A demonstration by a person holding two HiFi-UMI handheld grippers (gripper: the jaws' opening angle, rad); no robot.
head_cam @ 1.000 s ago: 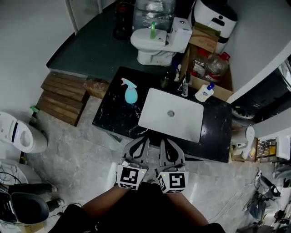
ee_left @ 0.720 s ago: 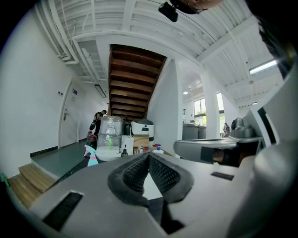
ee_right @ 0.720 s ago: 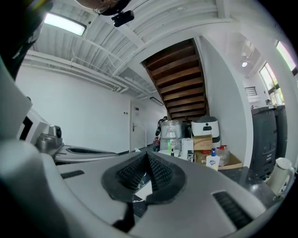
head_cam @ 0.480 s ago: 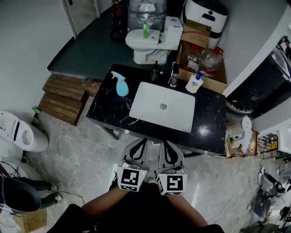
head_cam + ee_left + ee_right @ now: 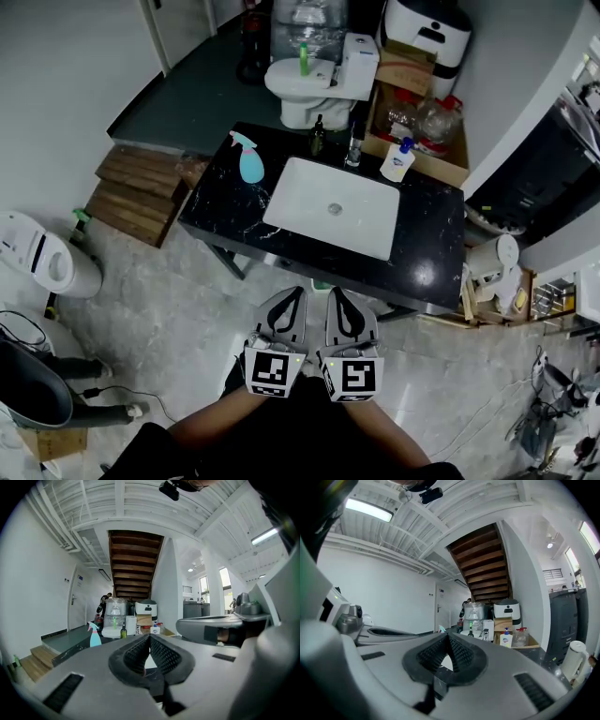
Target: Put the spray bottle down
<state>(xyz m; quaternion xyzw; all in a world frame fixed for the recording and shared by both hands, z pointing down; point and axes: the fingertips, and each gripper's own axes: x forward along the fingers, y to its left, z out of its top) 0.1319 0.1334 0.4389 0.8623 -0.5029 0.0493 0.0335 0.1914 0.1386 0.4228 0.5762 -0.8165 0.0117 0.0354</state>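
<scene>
Here, left gripper [image 5: 294, 294], right gripper [image 5: 336, 294]: ribbed jaws closed, empty; spray bottle [image 5: 249, 162] probably plastic.

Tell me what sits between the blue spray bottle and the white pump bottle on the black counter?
The white sink, with a small dark bottle behind it, as the head view shows.

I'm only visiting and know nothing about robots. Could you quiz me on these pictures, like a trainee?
1. True or false: the spray bottle stands on the black counter, left of the white sink.
2. Of the left tool and the right tool, which holds something? A) left B) right C) neither
3. Fill in: the soap pump bottle stands near the sink's far ____ corner.
Key: 1 true; 2 C, both shut, empty; 3 right.
</scene>
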